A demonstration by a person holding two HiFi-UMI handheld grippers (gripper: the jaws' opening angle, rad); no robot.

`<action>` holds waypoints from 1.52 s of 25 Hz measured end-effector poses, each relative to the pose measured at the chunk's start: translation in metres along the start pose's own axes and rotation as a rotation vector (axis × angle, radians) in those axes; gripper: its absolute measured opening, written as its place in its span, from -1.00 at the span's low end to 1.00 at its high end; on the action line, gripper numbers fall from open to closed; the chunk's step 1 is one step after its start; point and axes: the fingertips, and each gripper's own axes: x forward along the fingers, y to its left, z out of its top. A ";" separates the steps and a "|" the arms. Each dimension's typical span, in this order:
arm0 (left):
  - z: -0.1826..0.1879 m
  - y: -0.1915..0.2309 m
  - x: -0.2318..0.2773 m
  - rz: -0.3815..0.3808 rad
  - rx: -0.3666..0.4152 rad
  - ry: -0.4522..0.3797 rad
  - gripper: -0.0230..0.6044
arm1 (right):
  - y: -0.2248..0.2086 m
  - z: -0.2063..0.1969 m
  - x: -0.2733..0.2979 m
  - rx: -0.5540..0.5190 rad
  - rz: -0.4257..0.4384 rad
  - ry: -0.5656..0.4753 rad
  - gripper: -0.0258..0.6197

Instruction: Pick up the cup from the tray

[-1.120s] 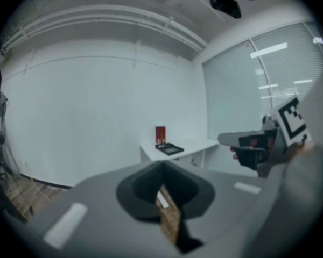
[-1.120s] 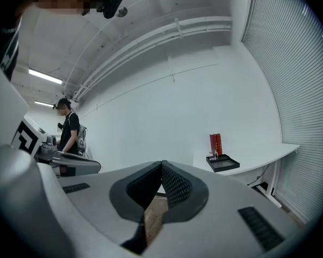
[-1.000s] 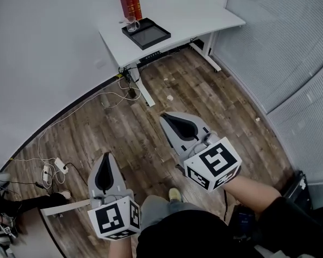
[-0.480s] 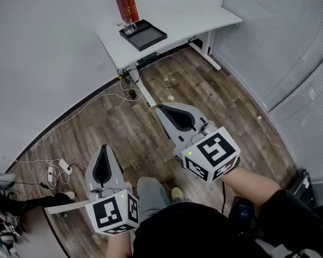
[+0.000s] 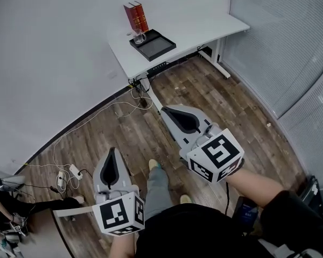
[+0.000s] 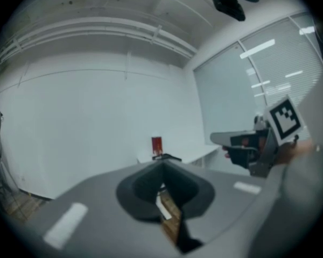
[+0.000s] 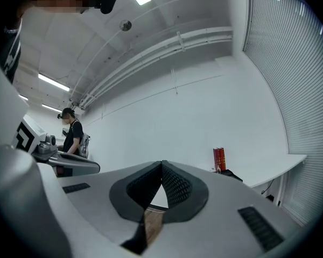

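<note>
A clear glass cup [image 5: 138, 36] stands at the far left corner of a black tray [image 5: 157, 46] on a white desk [image 5: 204, 23], well ahead of me across the floor. Two red books [image 5: 135, 16] stand upright behind it. My left gripper [image 5: 113, 151] is held low at my left, shut and empty. My right gripper [image 5: 167, 112] is higher and further forward, also shut with nothing in it. Both point toward the desk, far short of it. In the left gripper view the jaws [image 6: 162, 166] meet below the distant books [image 6: 156, 144]. In the right gripper view the jaws [image 7: 161, 164] touch.
Wood floor lies between me and the desk. White cables and a power strip [image 5: 60, 175] trail along the wall at left. Desk legs [image 5: 219, 63] stand on the floor. Window blinds [image 5: 290, 47] close the right side. Another person [image 7: 72, 136] stands far off.
My view has shifted, so the desk and tray sit slightly further right in the picture. A leg has stepped forward between the grippers. Both grippers stay shut.
</note>
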 end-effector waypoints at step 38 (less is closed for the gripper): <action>-0.027 0.045 0.197 -0.136 -0.002 0.140 -0.93 | -0.102 -0.077 0.153 0.140 -0.107 0.142 -0.88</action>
